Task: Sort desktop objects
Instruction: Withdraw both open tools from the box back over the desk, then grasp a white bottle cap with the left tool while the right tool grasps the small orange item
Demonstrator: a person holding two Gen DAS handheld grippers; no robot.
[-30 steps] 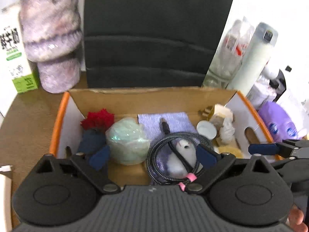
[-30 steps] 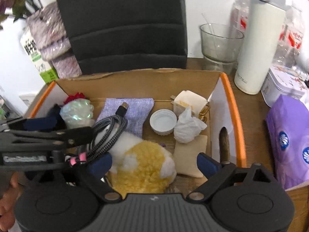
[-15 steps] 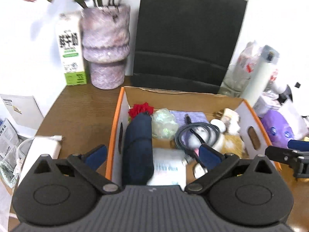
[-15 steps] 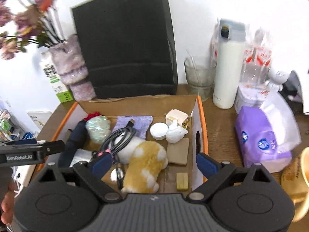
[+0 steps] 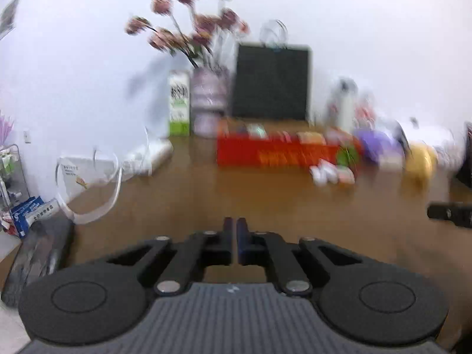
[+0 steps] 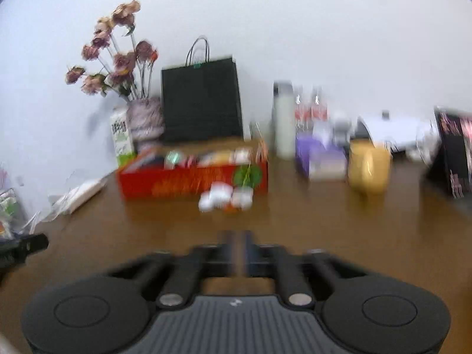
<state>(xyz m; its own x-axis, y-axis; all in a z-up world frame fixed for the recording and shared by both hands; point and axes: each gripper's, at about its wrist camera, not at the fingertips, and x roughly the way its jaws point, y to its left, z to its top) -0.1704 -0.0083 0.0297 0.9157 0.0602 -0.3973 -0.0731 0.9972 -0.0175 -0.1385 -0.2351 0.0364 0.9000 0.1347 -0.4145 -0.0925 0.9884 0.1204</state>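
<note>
The red-fronted cardboard box (image 5: 274,153) (image 6: 191,181), filled with small items, stands far back on the brown table (image 5: 191,200). Small white objects (image 5: 330,174) (image 6: 224,197) lie just in front of its right end. Both views are blurred. My left gripper (image 5: 233,221) is over bare table well short of the box, its jaws closing together with nothing between them. My right gripper (image 6: 236,234) is likewise back from the box, its jaws closing with nothing between them. Each gripper's tip shows at the edge of the other's view (image 5: 448,214) (image 6: 26,246).
Behind the box stand a black paper bag (image 6: 200,100), a vase of dried flowers (image 6: 144,118) and a milk carton (image 6: 121,135). To the right are a white flask (image 6: 283,118), a purple tissue pack (image 6: 318,156) and a yellow cup (image 6: 368,168). A white power strip (image 5: 147,155) lies at left.
Both grippers have pulled far back from over the box towards the table's near side. Both sets of jaws, wide open before, have come together.
</note>
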